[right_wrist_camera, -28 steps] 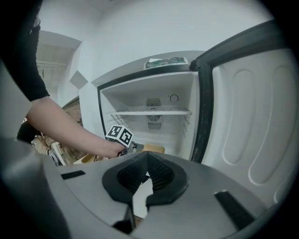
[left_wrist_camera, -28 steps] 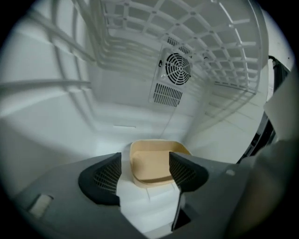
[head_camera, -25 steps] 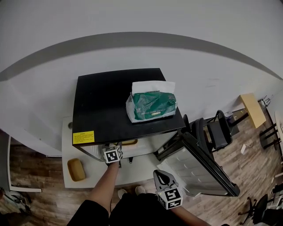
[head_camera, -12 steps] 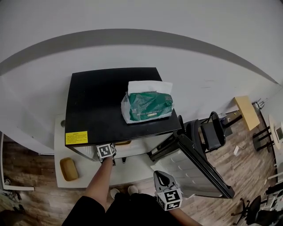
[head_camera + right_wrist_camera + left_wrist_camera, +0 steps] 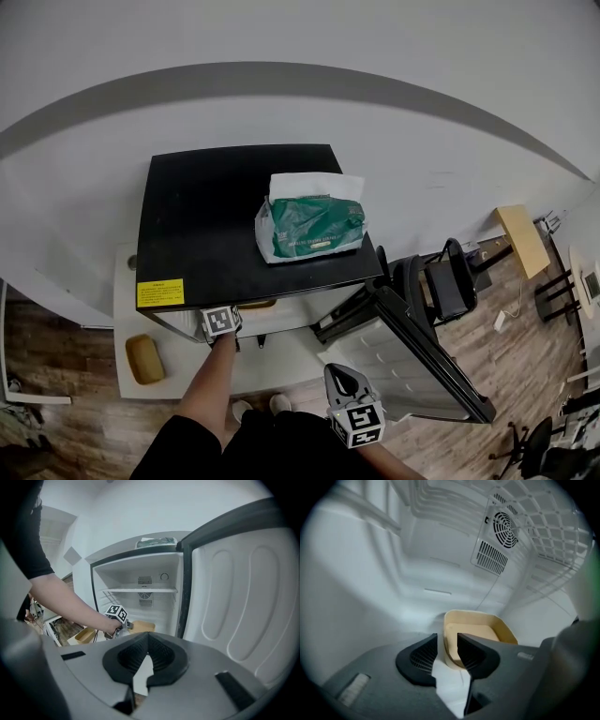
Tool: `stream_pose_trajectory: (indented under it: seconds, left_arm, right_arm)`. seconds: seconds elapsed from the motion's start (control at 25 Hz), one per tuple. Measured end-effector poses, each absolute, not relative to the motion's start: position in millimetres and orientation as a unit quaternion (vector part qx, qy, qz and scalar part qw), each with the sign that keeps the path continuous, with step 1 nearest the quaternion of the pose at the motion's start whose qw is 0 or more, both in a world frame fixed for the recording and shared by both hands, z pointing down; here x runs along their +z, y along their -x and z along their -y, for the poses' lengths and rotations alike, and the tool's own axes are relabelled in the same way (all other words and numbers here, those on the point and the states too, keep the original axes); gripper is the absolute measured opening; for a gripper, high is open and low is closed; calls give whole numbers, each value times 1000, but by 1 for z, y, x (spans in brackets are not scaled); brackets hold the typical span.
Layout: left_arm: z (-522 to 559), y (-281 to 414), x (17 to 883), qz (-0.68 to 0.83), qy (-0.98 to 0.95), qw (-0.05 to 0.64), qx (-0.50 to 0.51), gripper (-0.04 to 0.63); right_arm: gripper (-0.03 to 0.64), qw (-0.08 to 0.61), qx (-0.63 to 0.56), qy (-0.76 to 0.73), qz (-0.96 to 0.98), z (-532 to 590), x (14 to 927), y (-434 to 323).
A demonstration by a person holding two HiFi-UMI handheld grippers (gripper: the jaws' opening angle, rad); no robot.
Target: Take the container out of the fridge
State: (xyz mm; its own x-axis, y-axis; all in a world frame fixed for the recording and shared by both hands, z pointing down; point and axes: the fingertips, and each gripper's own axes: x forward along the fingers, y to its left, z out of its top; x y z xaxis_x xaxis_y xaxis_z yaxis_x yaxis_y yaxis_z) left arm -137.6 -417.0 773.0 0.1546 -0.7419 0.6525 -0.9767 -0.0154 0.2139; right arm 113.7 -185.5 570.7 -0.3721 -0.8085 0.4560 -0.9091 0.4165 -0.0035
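Now closing on the container point(image 5: 480, 631)
Straddling its near wall with the just-narrowing left tool point(image 5: 447, 645), for lifting; holding right tool point(image 5: 147, 644) closed, empty.

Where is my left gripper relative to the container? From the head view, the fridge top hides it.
Observer: The left gripper straddles the near wall of the beige container, one jaw inside and one outside.
Operator: Gripped yet?
Observer: Not quite. The jaws have just been closing, but a gap shows beside the outer pad.
Operator: And the right gripper?
Observer: The right gripper is shut and empty, facing the open fridge.
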Motion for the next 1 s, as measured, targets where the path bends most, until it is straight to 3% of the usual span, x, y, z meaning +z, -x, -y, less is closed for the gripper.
stream_pose_trajectory:
  seconds: [0.16,0.36,1.0]
  left_arm:
    - [412,135,782,607,-692,340,192,74]
    - [411,125,776,602,-699,340,185,38]
    - [374,127,756,604,-701,336,176,31]
  right_arm:
    - [-6,196,132,-527,816,183,573,-117]
    - [-6,202,133,-527,815,179,577,-118]
    - [-6,181,125,-500,838,179,569,-96]
